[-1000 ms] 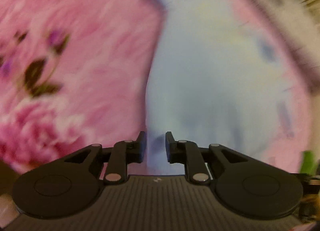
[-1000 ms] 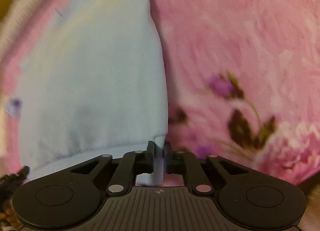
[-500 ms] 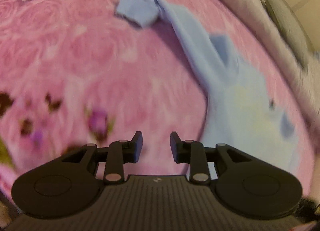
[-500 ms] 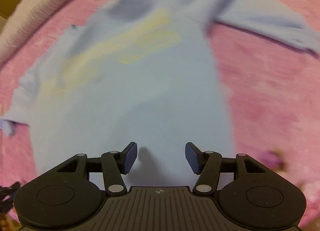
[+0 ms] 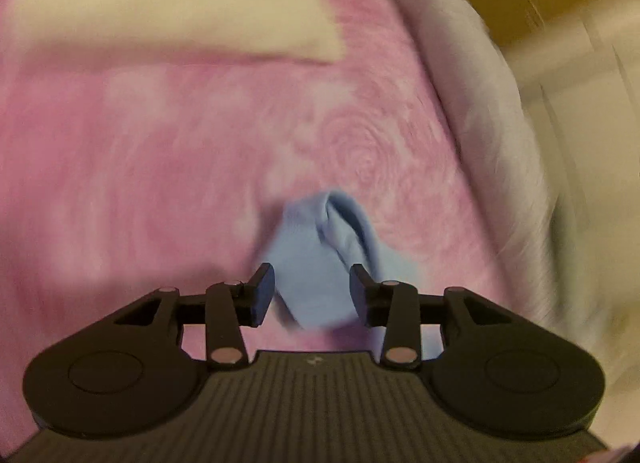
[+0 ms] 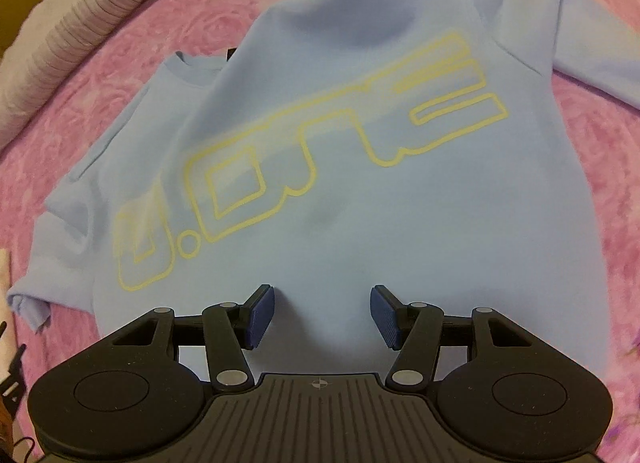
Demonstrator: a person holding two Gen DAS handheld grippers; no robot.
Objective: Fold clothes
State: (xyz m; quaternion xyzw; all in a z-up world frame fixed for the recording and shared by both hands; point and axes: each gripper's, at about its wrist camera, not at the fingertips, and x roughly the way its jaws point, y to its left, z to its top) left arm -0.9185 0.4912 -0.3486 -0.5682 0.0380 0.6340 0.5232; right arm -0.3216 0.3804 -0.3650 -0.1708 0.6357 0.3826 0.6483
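Both grippers (jaws apart) – sweatshirt (image 6: 360,191) flat.

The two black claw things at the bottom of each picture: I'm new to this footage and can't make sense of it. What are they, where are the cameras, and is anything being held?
They are hand-held grippers, one in each of a person's hands, each carrying a wide-angle camera that looks forward along its two fingers. The right gripper hangs over a light blue sweatshirt with yellow outlined lettering, spread on a pink rose-patterned blanket. The left gripper looks at a bunched sleeve end of the same blue cloth; a cream folded item lies beyond, blurred. Both grippers are open and hold nothing. The left gripper's jaws have just been opening, with the sleeve showing between them but not pinched.
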